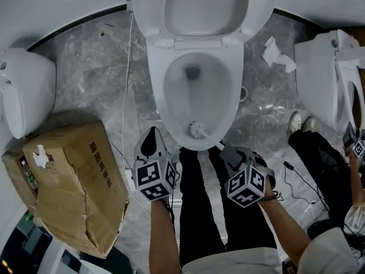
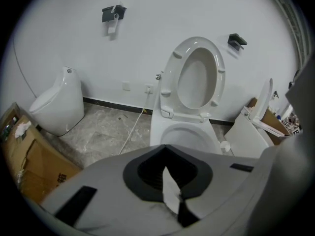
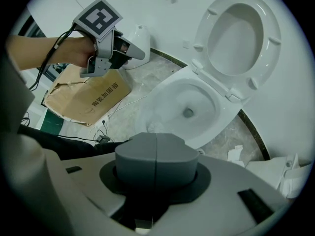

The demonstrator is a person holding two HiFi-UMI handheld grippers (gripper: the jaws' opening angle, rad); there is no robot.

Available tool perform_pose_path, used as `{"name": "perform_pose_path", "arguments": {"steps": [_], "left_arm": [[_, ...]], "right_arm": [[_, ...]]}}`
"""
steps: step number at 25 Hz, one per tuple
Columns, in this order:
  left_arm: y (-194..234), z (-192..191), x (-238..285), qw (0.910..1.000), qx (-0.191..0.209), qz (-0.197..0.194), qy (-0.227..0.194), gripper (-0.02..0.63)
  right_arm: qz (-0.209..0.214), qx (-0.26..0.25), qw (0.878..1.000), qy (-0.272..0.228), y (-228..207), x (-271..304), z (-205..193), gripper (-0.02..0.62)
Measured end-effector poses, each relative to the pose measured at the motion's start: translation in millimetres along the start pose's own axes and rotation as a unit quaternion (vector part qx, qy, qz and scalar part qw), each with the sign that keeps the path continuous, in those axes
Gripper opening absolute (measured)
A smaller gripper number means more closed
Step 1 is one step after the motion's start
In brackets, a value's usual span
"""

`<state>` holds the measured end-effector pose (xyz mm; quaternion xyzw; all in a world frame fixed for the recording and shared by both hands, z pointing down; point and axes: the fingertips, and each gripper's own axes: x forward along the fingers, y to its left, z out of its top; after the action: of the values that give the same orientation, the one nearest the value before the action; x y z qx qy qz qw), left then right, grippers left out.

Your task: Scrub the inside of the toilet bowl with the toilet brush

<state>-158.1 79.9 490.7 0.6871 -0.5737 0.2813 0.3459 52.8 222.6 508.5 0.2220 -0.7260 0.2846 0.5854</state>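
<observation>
The right tool (image 1: 230, 154) is clamped on the upper end of the toilet brush (image 1: 199, 131) in the head view. The white handle slants away from it, down and forward. The bristle head lies against the near inner wall of the toilet bowl (image 1: 169, 90), just below the rim closest to the tool. The left tool (image 1: 151, 145) hangs beside the bowl's outer front, apart from both brush and porcelain.

In the left gripper view that tool's jaws appear drawn together on nothing, though only a thin pale sliver shows in the dark recess. The bowl stands ahead of it, seat raised.

In the right gripper view the jaws grip the handle's grey top end (image 3: 156, 157). The brush head is a white blur just beyond, inside the bowl.

The brush looks light, with a stiff handle and springy bristles, probably wet. The high hold on the thick end seems right: it gives leverage and is well clear of the head.
</observation>
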Motion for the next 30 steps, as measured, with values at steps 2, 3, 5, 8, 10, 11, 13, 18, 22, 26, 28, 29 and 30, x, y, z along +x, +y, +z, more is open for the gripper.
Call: {"name": "perform_pose_path", "arguments": {"steps": [2,3,5,8,10,11,13,18,22,26,28,29,30], "left_arm": [[-0.3,-1.1,-4.0,0.9999,-0.008,0.008,-0.001,0.018],[-1.5,-0.8,-5.7,0.9999,-0.011,0.011,-0.003,0.018],[-5.0,1.0,-8.2,0.9997,-0.016,0.016,-0.007,0.018],[-9.6,4.8,-10.8,0.9994,-0.023,0.022,-0.013,0.018],[-11.8,7.5,-12.0,0.9993,-0.024,0.024,-0.016,0.018],[-12.9,9.0,-12.4,0.9993,-0.023,0.025,-0.018,0.018],[-14.4,12.0,-13.7,0.9991,-0.022,0.030,-0.020,0.018],[-17.1,14.6,-20.4,0.9987,-0.024,0.038,-0.023,0.018],[-13.7,11.6,-25.2,0.9986,-0.024,0.043,-0.021,0.018],[-16.3,7.5,-23.3,0.9984,-0.026,0.046,-0.022,0.018],[-19.9,9.8,-23.3,0.9986,-0.024,0.043,-0.021,0.018],[-21.5,11.6,-23.7,0.9987,-0.024,0.041,-0.021,0.018],[-22.6,13.4,-23.8,0.9987,-0.024,0.040,-0.022,0.018]], "right_arm": [[0.011,-0.010,1.000,-0.005,1.9,0.2,3.8,0.175],[0.016,-0.016,1.000,-0.008,2.1,0.8,6.4,0.175],[0.024,-0.029,0.999,-0.016,1.1,2.8,11.9,0.175],[0.035,-0.044,0.998,-0.033,-0.8,5.2,18.6,0.173],[0.042,-0.049,0.997,-0.046,-1.1,6.9,22.2,0.173],[0.044,-0.053,0.996,-0.052,-1.6,7.8,23.7,0.173],[0.045,-0.062,0.995,-0.063,-2.8,9.6,26.9,0.173],[0.042,-0.082,0.992,-0.088,-7.6,17.7,34.7,0.173],[0.039,-0.075,0.991,-0.103,-9.7,23.2,46.0,0.172],[0.039,-0.059,0.990,-0.121,-15.3,23.4,56.7,0.172],[0.038,-0.054,0.990,-0.123,-16.9,23.5,62.3,0.172],[0.037,-0.054,0.990,-0.122,-17.1,23.7,64.6,0.172],[0.037,-0.057,0.991,-0.119,-17.5,24.1,66.8,0.172]]}}
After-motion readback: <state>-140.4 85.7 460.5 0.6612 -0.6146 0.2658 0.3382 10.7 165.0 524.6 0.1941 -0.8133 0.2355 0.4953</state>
